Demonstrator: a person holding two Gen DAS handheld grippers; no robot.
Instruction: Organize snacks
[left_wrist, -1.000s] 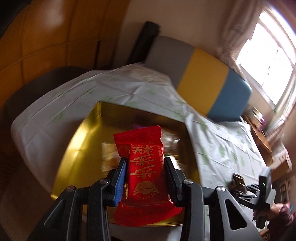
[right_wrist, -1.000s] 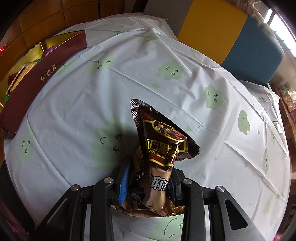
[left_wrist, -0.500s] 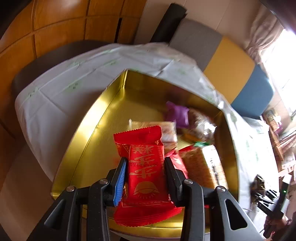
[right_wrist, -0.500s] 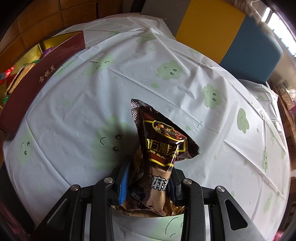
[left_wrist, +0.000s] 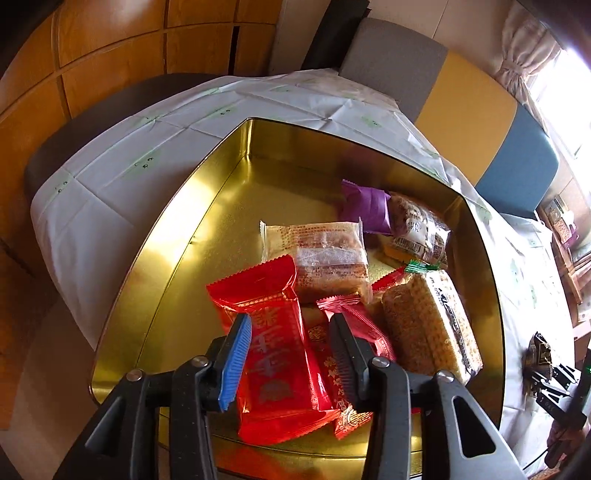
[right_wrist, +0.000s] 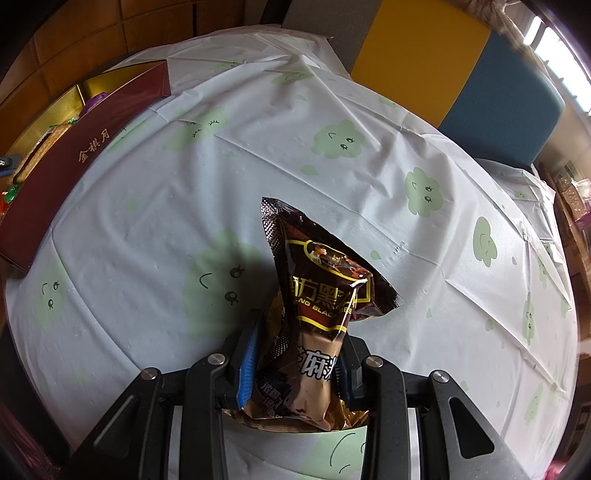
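Left tool (left_wrist: 290, 360), jaws opening, with the red snack packet (left_wrist: 275, 354) between them, lying loose inside the gold tin (left_wrist: 177, 236) among other wrapped snacks. Right tool (right_wrist: 295, 363), clamped on the brown sesame packet (right_wrist: 317, 306) above the cloud-print worktop (right_wrist: 147, 229).

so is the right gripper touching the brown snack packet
Touching. The right wrist view shows the right gripper with both pads pressed against the brown snack packet, pinching its lower half above the tablecloth.
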